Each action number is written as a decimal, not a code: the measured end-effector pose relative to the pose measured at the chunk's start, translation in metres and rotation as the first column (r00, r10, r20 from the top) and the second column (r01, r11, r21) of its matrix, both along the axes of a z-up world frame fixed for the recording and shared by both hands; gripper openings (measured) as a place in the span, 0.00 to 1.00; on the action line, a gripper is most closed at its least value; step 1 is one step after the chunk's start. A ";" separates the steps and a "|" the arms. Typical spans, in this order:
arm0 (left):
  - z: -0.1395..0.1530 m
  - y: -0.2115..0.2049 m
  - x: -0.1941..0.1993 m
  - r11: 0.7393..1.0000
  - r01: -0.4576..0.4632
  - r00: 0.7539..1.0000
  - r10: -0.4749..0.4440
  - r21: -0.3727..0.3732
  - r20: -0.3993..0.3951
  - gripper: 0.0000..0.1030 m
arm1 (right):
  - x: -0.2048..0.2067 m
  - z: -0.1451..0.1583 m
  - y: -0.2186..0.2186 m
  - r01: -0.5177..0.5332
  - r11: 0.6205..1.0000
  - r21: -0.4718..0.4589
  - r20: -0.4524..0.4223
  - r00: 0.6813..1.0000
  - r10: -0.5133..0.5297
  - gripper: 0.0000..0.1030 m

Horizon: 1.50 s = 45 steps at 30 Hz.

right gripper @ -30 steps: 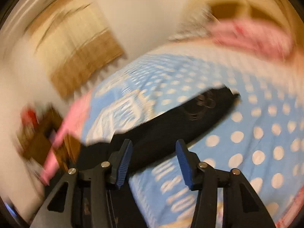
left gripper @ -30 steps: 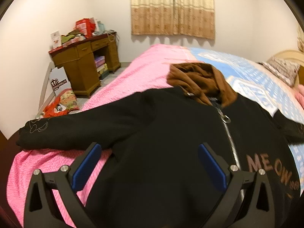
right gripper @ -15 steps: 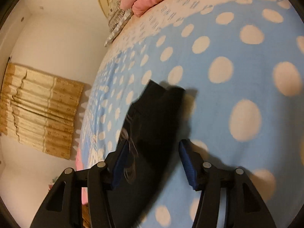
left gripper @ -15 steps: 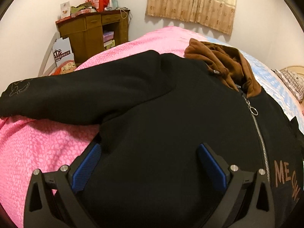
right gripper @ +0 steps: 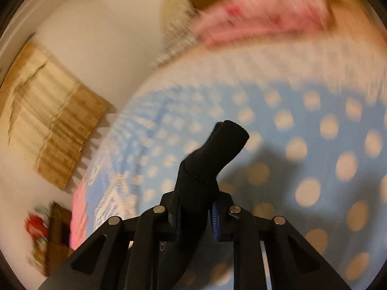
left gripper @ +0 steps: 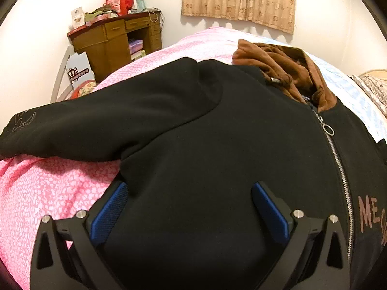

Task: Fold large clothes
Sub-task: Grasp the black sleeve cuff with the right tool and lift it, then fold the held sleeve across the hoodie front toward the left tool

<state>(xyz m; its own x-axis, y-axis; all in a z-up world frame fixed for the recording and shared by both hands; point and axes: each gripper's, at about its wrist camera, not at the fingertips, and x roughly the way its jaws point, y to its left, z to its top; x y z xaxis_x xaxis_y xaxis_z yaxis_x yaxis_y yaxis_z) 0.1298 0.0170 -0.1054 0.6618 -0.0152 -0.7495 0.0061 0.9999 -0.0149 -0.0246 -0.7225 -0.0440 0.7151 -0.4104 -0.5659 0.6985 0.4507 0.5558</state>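
Right wrist only: sleeve cuff [right gripper: 217, 154] between closing right gripper [right gripper: 194, 217] jaws.

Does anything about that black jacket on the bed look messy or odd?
Only the brown hood: it lies bunched in a heap at the collar of the black jacket instead of flat. Its zip is closed and nothing looks damaged.

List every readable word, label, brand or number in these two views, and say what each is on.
"ME", with further letters cut off at the frame edge: on the black hoodie, beside its zipper.
White box by the desk: dark logo, too small to read.
Right wrist view: blurred, no text.
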 end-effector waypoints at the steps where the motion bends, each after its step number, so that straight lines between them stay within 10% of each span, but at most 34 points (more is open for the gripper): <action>1: 0.001 0.000 -0.001 1.000 0.007 1.000 -0.007 -0.001 -0.002 1.00 | 0.003 0.022 0.015 -0.026 0.998 -0.059 0.006 1.000 0.026 0.18; 6: 0.018 0.003 -0.014 0.998 0.055 0.998 -0.055 -0.044 0.004 1.00 | 0.050 0.119 0.130 -0.267 0.914 -0.307 -0.008 0.961 0.278 0.18; 12: 0.066 0.039 -0.038 0.990 0.043 0.993 -0.028 -0.134 0.112 1.00 | 0.125 0.172 0.329 -0.593 0.637 -0.493 -0.073 0.757 0.649 0.18; 17: 0.085 0.087 -0.046 0.982 -0.020 0.989 0.048 -0.190 0.141 1.00 | 0.194 0.094 0.499 -0.828 0.351 -0.437 -0.275 0.495 0.824 0.18; 21: 0.082 0.114 -0.052 0.981 -0.077 0.984 0.104 -0.178 0.148 1.00 | 0.232 -0.013 0.563 -0.919 0.299 -0.258 -0.401 0.383 0.832 0.23; 25: 0.072 0.125 -0.046 0.980 -0.109 0.982 0.132 -0.169 0.132 1.00 | 0.243 -0.079 0.563 -0.971 0.240 0.019 -0.230 0.229 0.946 0.79; 29: 0.059 0.117 -0.033 0.972 -0.093 0.990 0.114 -0.215 0.086 1.00 | 0.222 -0.059 0.538 -0.960 0.278 0.014 -0.099 0.275 0.956 0.79; 31: 0.058 0.106 -0.031 0.974 -0.069 0.993 0.089 -0.215 0.084 1.00 | 0.204 -0.037 0.508 -0.927 0.371 -0.058 -0.081 0.375 0.924 0.79; 34: 0.061 0.084 -0.026 0.979 -0.029 0.994 0.050 -0.200 0.102 1.00 | 0.177 -0.011 0.440 -0.795 0.580 -0.179 -0.187 0.606 0.773 0.79; 37: 0.062 0.062 -0.017 0.976 0.006 0.995 0.016 -0.216 0.099 1.00 | 0.165 -0.017 0.391 -0.695 0.690 -0.204 -0.311 0.714 0.627 0.79; 40: 0.051 0.035 0.005 0.964 0.041 0.999 -0.034 -0.262 0.031 1.00 | 0.168 -0.049 0.357 -0.630 0.764 -0.142 -0.425 0.736 0.527 0.79; 43: 0.035 0.013 0.017 0.959 0.046 0.998 -0.058 -0.280 -0.033 0.97 | 0.169 -0.080 0.340 -0.654 0.749 -0.109 -0.516 0.681 0.519 0.54; 45: 0.028 0.007 0.015 0.961 0.034 0.998 -0.046 -0.274 -0.038 0.69 | 0.172 -0.086 0.346 -0.680 0.716 -0.160 -0.528 0.672 0.519 0.49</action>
